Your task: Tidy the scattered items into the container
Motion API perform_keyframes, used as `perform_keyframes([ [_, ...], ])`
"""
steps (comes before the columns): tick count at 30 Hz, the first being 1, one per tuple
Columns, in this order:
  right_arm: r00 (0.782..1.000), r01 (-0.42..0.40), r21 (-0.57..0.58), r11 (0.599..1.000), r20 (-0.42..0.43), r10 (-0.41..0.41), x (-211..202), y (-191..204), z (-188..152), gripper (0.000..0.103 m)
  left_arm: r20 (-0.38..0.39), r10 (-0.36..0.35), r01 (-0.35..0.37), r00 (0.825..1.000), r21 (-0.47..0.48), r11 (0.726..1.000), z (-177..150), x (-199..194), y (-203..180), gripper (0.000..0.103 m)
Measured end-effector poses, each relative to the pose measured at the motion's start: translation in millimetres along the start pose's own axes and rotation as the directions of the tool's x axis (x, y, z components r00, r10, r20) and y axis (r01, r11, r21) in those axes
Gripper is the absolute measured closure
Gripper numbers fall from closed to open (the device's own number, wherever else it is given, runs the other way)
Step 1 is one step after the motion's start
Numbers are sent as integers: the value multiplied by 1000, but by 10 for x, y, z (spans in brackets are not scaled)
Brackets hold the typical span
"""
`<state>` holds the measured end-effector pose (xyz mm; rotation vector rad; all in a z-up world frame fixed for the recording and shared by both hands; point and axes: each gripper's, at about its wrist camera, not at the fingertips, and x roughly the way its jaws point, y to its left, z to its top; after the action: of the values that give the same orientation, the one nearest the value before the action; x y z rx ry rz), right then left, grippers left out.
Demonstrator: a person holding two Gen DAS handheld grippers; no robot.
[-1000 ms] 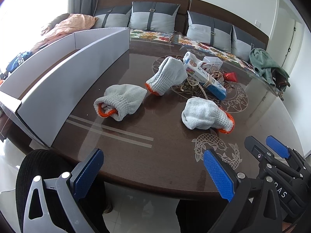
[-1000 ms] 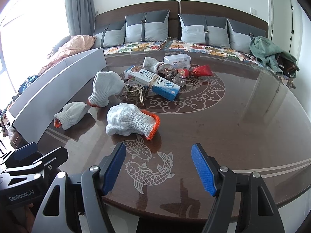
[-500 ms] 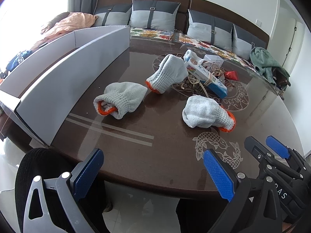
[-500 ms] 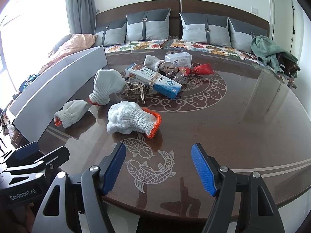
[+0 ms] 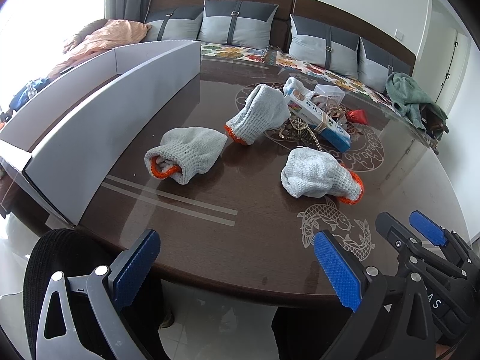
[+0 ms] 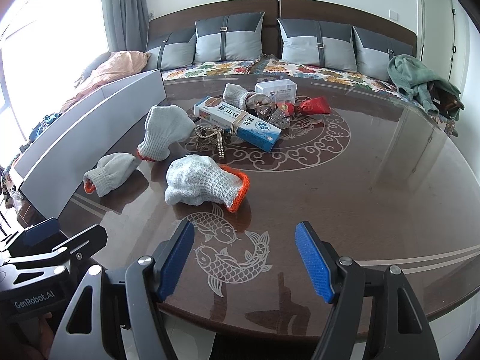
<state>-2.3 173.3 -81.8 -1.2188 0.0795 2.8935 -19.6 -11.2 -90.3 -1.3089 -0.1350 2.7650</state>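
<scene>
Hovering wide apart and empty over the near table (image 6: 375, 198) edge, both left gripper (image 5: 237, 273) and right gripper (image 6: 244, 259), gloves (image 6: 204, 184) lying beyond, beside the gray container (image 5: 99, 138).

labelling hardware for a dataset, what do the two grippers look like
Both match: the left gripper and right gripper each have two flat jaws faced with textured blue pads, set in dark holders on grey skeleton-cut links with silver pivot pins. Seen from the right wrist view, the left one's black body reads "GenRobot.AI" in white. No cables or sleeves show.

"GenRobot.AI" is printed on the left tool (image 6: 36, 297).
</scene>
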Motion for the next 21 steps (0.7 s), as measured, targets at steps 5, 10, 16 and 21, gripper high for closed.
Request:
perform_keyframes([
  [5,1000,-2,-1,1000,1,2,-10,3,2,32,5,1,-1,1000,-1,1000,4,-12,8,0],
  [10,1000,-16,-3,1000,12,16,-39,-3,9,32,-1,-6,6,1000,-6,1000,6,1,13,0],
  [16,993,-121,-47,992,0,121,75,-11,78,32,2,-11,11,1000,-12,1000,15,-17,36,0],
  [21,966,-260,-245,934,-62,252,284,147,258,32,-6,-20,20,1000,-33,999,22,-6,79,0],
])
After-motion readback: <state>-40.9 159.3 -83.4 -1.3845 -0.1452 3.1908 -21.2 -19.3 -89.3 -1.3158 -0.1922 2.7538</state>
